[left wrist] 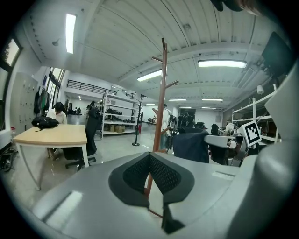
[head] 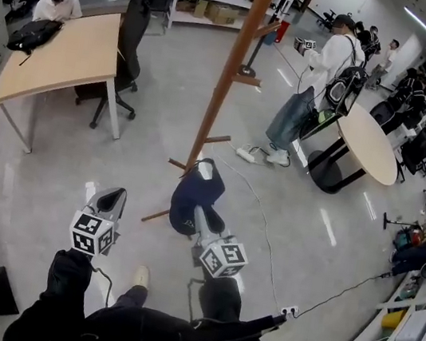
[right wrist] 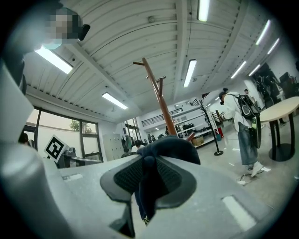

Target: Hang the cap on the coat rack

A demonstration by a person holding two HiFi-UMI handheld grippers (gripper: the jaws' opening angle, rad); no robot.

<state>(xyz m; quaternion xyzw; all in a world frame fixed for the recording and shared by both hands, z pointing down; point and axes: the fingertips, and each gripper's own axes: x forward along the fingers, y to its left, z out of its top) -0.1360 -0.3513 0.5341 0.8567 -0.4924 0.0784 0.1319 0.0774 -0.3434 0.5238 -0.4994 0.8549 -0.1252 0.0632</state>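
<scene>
at my 10 o'clock in the head view sits a long pale wooden table [head: 62, 59] with a black bag [head: 32, 33] lying on it. a black office chair [head: 134, 23] stands at its right end.

nearer me, the left gripper [head: 114, 194] points to 12 o'clock over bare grey floor. in the left gripper view its ribbed dark pads [left wrist: 135, 173] meet at the tips. only a thin wedge of floor shows behind them and nothing is caught there, so this claw [left wrist: 150, 158] is closed and empty.

at its 3 o'clock is the right gripper [head: 196, 213], which also points to 12 o'clock. the dark navy fabric cap [head: 193, 191] bunches over its nose. in the right gripper view a fold of that cap [right wrist: 170, 147] runs down between the pads, which press on it from both sides, so this claw [right wrist: 148, 162] is clamped on the cap.

the cap is held in the air low in front of the tall brown wooden coat rack [head: 229, 71], at the height of its lowest pegs. i cannot tell whether the cloth touches the pole. the rack rises at 12 o'clock from the cap, and it shows past the jaws in the left gripper view [left wrist: 161, 93] and above the cap in the right gripper view [right wrist: 156, 88].

at 2 o'clock a person in a white top with a backpack [head: 313, 77] stands beside a round pale table [head: 371, 144], well apart from the rack.
</scene>
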